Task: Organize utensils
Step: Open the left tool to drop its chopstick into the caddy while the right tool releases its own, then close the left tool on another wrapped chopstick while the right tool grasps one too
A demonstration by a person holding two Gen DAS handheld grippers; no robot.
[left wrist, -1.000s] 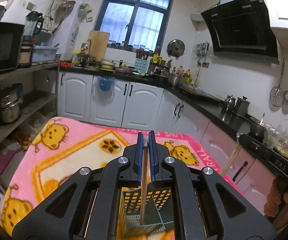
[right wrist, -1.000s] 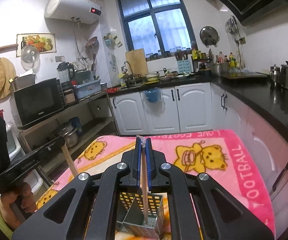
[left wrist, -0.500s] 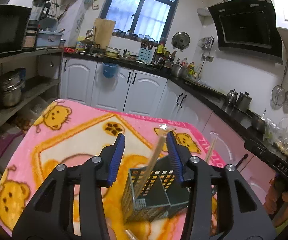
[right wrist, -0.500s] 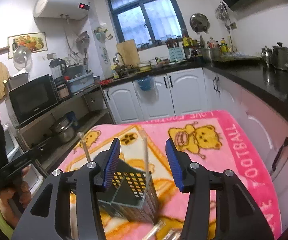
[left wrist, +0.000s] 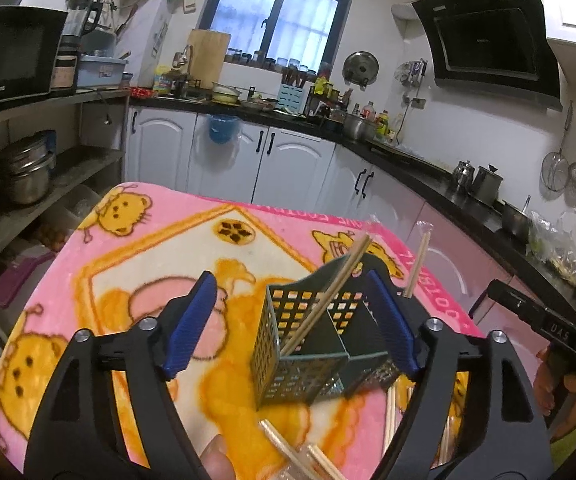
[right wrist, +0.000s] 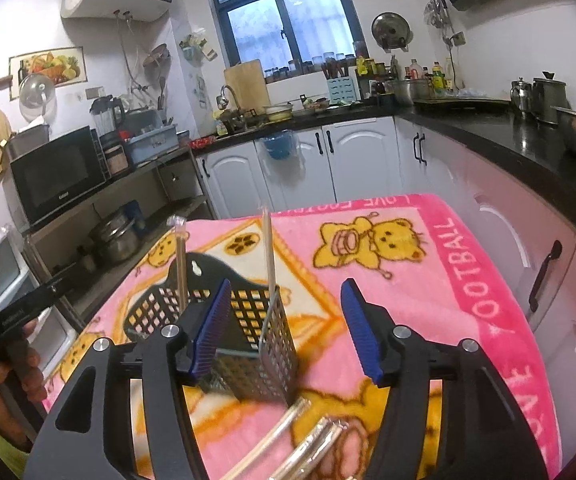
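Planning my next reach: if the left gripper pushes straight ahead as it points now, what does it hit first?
Most likely the utensil caddy, which sits between the open left gripper fingers, chopsticks leaning inside. Depth is uncertain.

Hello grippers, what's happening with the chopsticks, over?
Left gripper open, empty. Right gripper open, empty. Two wooden chopstick pairs stand in the dark perforated plastic utensil basket. More wrapped chopsticks lie loose on the pink cartoon blanket; nothing blocking.
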